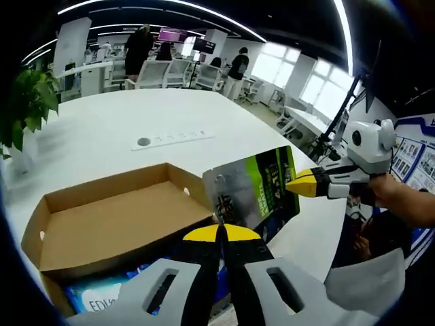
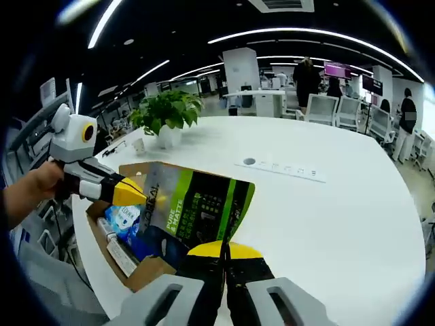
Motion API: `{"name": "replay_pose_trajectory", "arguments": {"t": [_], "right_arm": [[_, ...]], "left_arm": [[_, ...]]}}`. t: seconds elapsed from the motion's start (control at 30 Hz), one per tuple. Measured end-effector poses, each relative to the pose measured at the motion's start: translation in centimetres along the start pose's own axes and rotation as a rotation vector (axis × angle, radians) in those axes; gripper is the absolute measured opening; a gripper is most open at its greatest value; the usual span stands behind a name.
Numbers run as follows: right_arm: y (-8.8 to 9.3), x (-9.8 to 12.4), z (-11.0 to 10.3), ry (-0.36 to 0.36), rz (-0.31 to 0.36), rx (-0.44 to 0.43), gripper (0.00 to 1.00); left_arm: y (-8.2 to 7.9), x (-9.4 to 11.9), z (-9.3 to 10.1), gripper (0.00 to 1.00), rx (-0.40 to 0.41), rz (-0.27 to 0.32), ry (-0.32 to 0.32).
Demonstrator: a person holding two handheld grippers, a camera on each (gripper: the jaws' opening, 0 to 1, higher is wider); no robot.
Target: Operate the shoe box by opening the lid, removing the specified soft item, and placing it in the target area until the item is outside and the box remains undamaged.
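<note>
A green, black and silver soft pouch [image 1: 255,187] hangs in the air above the open cardboard shoe box [image 1: 115,217]. My left gripper [image 1: 221,233] is shut on the pouch's lower edge. My right gripper [image 1: 302,183] comes in from the right and pinches the pouch's side. In the right gripper view the pouch [image 2: 197,204] stands upright, with my right gripper [image 2: 223,250] shut on its bottom edge and the left gripper [image 2: 129,193] clamped on its left edge. The box [image 2: 144,275] lies under the pouch with its lid flipped back and blue packs [image 2: 126,217] inside.
The box sits near the edge of a large white table [image 2: 326,224]. A flush socket strip [image 1: 173,138] lies mid-table and a potted plant [image 2: 166,112] stands at one edge. Chairs and people are far behind. A person's hand [image 1: 401,197] holds the right gripper.
</note>
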State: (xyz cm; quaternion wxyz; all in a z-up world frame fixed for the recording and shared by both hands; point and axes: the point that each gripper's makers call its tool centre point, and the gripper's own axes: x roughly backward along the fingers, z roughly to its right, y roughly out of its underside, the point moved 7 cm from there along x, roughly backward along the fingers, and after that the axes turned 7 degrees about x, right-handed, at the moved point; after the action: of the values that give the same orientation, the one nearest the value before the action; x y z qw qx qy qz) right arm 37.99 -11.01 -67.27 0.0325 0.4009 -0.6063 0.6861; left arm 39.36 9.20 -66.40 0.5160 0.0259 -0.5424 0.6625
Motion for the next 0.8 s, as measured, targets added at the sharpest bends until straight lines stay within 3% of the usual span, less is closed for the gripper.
{"name": "replay_pose_trajectory", "arguments": {"t": [0.5, 0.8], "right_arm": [[1.6, 1.2, 3.6, 0.072, -0.023, -0.024, 0.0], [3.2, 1.0, 4.9, 0.1, -0.053, -0.023, 0.0]], "left_arm": [[-0.1, -3.7, 2.6, 0.0, -0.049, -0.065, 0.053], [0.5, -5.9, 3.1, 0.0, -0.072, -0.111, 0.065]]}}
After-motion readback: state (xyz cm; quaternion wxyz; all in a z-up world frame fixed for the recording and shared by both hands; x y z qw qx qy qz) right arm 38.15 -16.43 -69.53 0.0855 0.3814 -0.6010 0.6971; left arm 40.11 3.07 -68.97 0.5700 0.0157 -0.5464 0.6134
